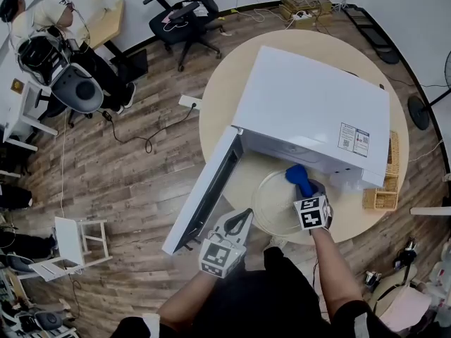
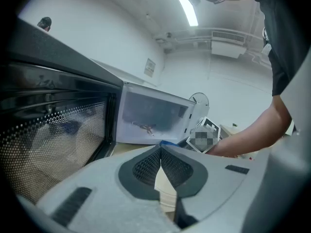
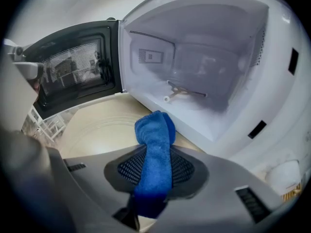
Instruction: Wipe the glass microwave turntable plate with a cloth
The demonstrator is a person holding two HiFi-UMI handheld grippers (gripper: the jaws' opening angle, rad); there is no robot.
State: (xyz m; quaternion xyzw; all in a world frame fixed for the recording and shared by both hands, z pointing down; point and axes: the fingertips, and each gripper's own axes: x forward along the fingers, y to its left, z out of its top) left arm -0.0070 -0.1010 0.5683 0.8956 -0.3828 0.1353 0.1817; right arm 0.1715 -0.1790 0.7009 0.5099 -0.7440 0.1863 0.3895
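Reaching forward, my right gripper pinches the blue cloth over the far edge of the glass plate, which lies on the table before the open microwave. My left gripper sits low near the plate's left rim, jaws together on nothing. The plate's outline is faint.

Bright, even overhead light is washing the white microwave, and only soft shade is lying on the table just under its open front. In the left gripper view a ceiling strip light above the microwave is glaring, hazing everything bluish. Both gripper views are bending and blackening at their corners. The blue cloth before the microwave is showing sharp.
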